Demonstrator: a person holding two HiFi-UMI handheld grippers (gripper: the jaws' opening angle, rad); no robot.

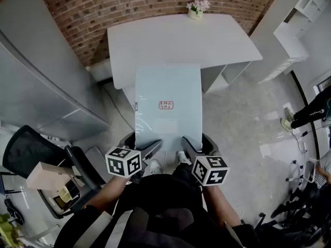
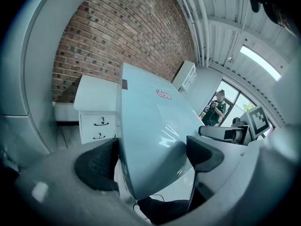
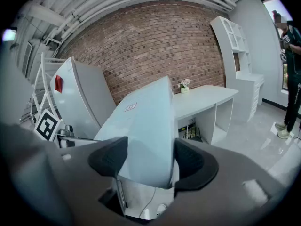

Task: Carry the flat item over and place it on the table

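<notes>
Gripping the pale blue glossy panel (image 1: pixel 168 94) by its near edge with left gripper (image 1: pixel 145 146) and right gripper (image 1: pixel 193 146) both clamped on it, holding it aloft near the white table (image 1: pixel 155 40); looks stiff, light and slippery, so best pinched wide at both near corners.

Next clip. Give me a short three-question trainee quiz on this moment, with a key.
1. True or false: the flat panel already lies on the white table.
2. What grips the panel? A: the left gripper alone. B: the right gripper alone. C: both.
3. What small thing stands at the table's far edge?
Key: 1 false, it is held up in the air. 2 C. 3 a flower pot.
</notes>
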